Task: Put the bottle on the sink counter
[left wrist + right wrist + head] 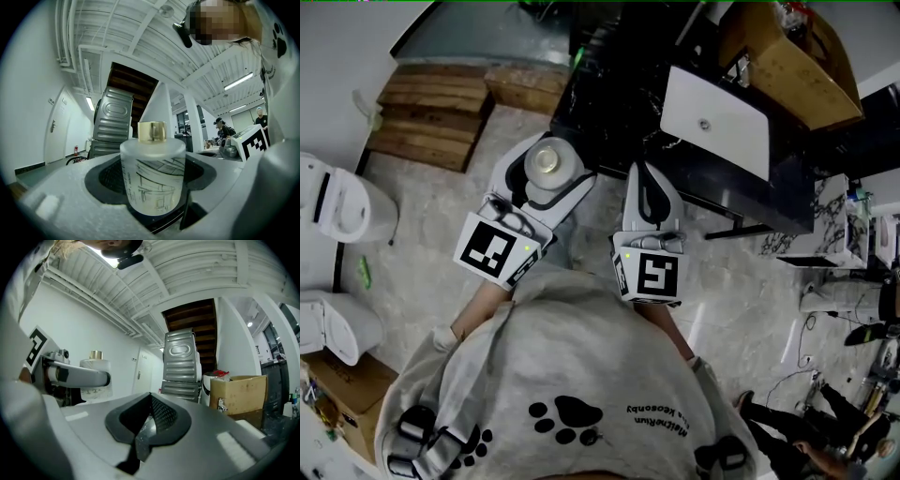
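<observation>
A frosted white bottle with a gold cap and a line drawing on its side sits between the jaws of my left gripper, which is shut on it. In the left gripper view the bottle fills the gap of the left gripper, cap pointing away from the camera. My right gripper is beside it, shut and empty; its closed jaws show in the right gripper view. The black sink counter with its white basin lies just beyond both grippers.
A cardboard box stands on the counter's far right. Wooden steps lie at the upper left and a white toilet at the left edge. The floor is pale marble. Cables and a person's legs show at the lower right.
</observation>
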`<state>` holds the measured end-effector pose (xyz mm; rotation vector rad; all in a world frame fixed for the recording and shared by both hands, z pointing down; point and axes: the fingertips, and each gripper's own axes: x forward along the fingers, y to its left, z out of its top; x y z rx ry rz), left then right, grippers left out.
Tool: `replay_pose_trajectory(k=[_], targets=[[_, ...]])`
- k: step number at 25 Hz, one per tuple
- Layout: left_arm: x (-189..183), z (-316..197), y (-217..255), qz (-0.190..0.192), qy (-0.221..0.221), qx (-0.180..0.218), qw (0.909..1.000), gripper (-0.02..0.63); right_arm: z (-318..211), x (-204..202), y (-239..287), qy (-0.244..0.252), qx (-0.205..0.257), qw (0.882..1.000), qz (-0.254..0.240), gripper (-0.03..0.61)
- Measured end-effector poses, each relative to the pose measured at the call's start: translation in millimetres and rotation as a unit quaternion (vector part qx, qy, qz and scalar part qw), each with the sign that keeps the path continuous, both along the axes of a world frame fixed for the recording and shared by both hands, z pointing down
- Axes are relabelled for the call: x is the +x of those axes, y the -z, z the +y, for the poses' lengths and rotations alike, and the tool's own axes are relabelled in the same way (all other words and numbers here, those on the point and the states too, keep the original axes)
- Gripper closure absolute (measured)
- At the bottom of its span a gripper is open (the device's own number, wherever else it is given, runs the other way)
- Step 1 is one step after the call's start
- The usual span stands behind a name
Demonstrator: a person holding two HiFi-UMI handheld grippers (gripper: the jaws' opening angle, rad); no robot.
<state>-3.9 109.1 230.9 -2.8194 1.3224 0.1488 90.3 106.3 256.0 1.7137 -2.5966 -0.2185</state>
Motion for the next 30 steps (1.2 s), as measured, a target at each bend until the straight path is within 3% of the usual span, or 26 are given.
replay_pose_trajectory(k=[10,30], targets=[[-2.6,-63.2,-1.6,0.01,-0.017,0.0,0.9998,0.273,-55.5,-2.5,4.5,-0.015,0.007,1.0,0.012,0.576],[-1.8,-229.8,-11.0,-0.011,-0.061,-0.006,0.998,0.273,-216.0,-9.9,-0.1,-0.046,-0.01,0.999,0.014,0.576]])
